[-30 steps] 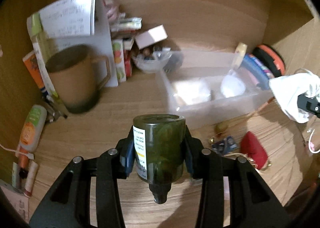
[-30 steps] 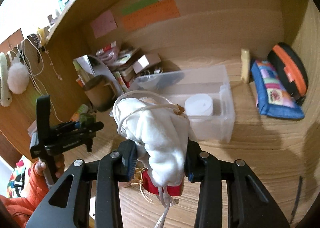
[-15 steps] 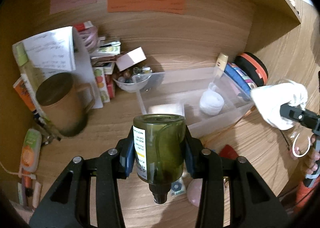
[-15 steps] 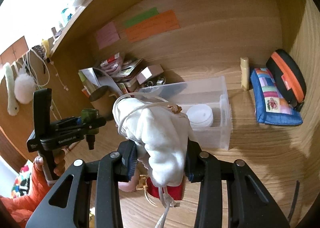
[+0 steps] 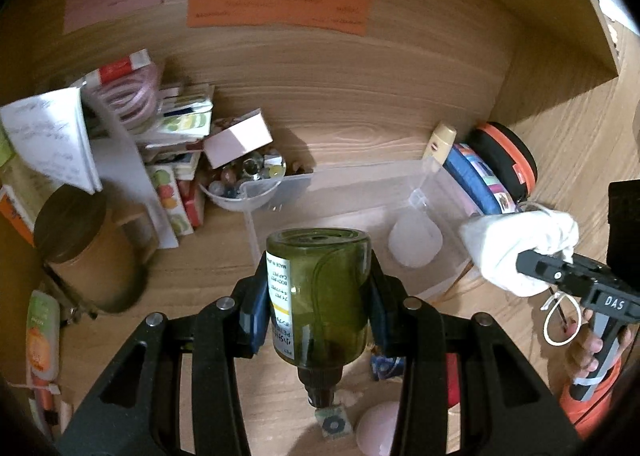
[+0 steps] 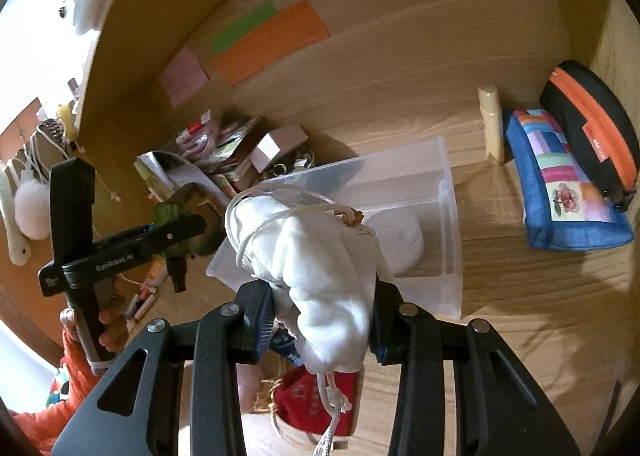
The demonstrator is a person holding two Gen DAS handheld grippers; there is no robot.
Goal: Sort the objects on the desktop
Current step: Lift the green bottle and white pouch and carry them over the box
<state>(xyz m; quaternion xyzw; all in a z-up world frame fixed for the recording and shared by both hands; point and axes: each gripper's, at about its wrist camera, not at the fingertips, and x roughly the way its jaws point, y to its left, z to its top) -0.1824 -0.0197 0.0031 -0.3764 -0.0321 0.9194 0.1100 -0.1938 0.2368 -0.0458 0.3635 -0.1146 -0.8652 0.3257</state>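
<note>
My left gripper (image 5: 318, 298) is shut on a dark green bottle (image 5: 318, 288), held neck toward the camera and above the desk, just short of the clear plastic bin (image 5: 360, 192). A white round tub (image 5: 416, 242) lies inside that bin. My right gripper (image 6: 322, 302) is shut on a white drawstring pouch (image 6: 320, 272), whose cord hangs down below the jaws. In the left wrist view the same pouch (image 5: 516, 244) hovers beside the bin's right end. The right wrist view shows the left gripper (image 6: 172, 232) with the bottle to the left of the bin (image 6: 448, 216).
A brown mug (image 5: 84, 252), papers, small boxes and a bowl of marbles (image 5: 244, 180) crowd the back left. A blue patchwork pouch (image 6: 560, 192), a black and orange case (image 6: 592, 128) and a cream tube (image 6: 492, 120) sit at the right. A red pouch (image 6: 316, 404) lies under the right gripper.
Both hands moved toward the clear bin. The left gripper rose with the green bottle and the mug slid to the left edge; the white pouch came in at the bin's right end.
</note>
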